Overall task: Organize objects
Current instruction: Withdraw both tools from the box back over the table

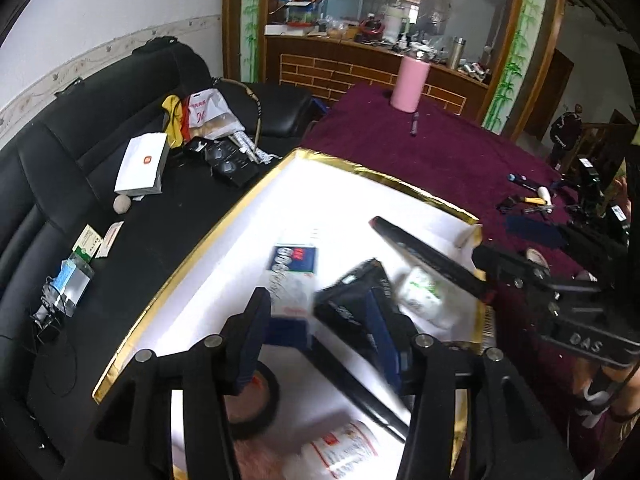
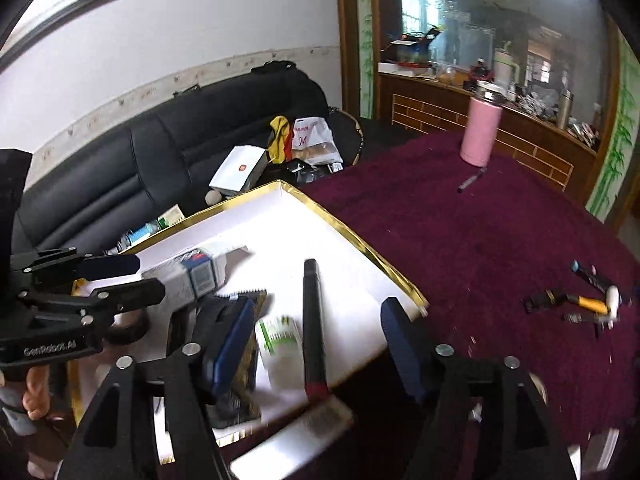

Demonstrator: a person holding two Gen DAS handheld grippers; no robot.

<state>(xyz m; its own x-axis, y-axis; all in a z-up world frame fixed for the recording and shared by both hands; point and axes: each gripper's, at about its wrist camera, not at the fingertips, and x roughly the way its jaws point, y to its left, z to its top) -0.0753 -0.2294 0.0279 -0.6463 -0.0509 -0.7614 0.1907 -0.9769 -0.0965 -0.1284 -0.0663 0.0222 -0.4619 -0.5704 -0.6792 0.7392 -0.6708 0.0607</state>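
While both the left claw (image 1: 320,332) and right claw (image 2: 316,344) hang open and empty over the gold-rimmed box (image 2: 362,246) on the worktop (image 2: 500,240), either could snag the loose black stick (image 2: 312,320) and flip it out.

The box (image 2: 362,246) lies on the table (image 2: 500,248), the sofa (image 2: 160,152) behind it, the flask (image 2: 480,134) at the table's far side.
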